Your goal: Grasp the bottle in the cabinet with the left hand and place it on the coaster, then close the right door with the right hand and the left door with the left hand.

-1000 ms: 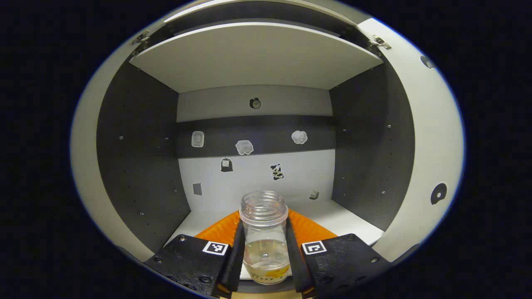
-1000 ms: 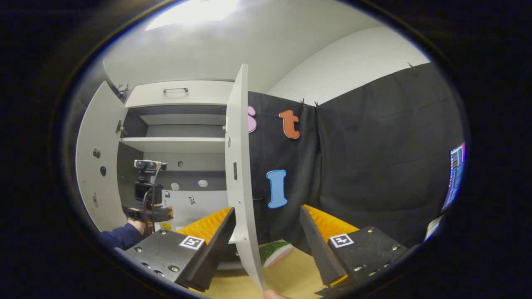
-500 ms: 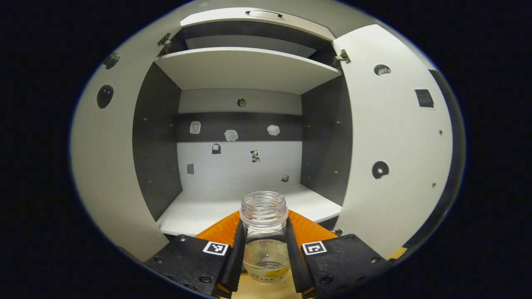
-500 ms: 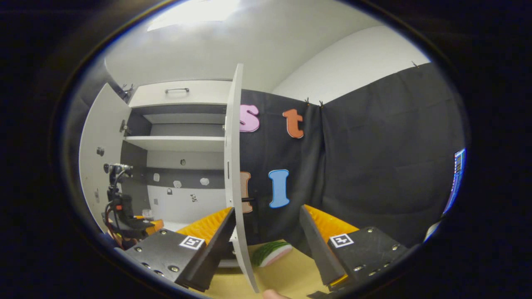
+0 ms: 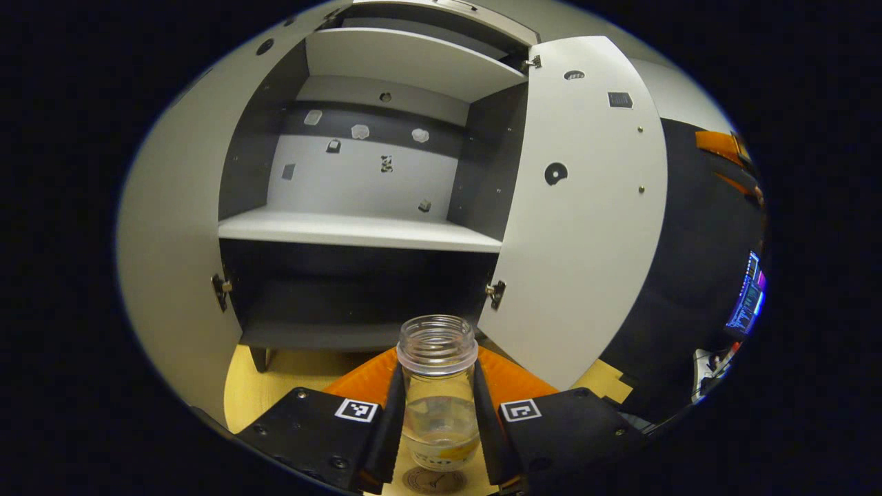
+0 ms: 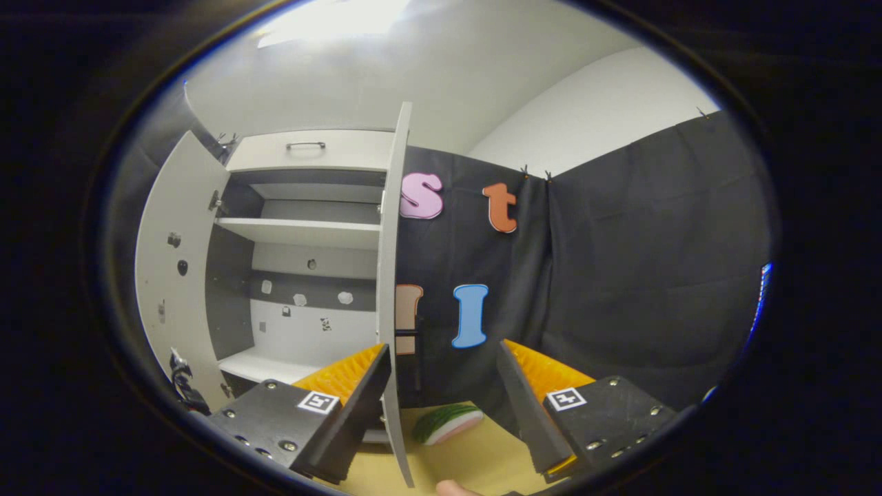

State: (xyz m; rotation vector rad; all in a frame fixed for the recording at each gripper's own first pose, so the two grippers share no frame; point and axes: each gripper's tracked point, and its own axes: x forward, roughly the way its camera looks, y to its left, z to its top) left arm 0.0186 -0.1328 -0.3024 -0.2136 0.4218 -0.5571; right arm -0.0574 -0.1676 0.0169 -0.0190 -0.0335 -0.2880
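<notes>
A staged recording booth is posing as a home corner: black cloth [image 6: 620, 275] is hanging as the walls, pinned up under a plain white ceiling, a white cabinet [image 5: 358, 231] is standing open on a pale wooden tabletop [image 6: 475, 455], and a lit monitor [image 5: 745, 303] is glowing at the side.

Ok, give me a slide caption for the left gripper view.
Left tool holds the open bottle just above the coaster, out of the cabinet, both doors open.
</notes>
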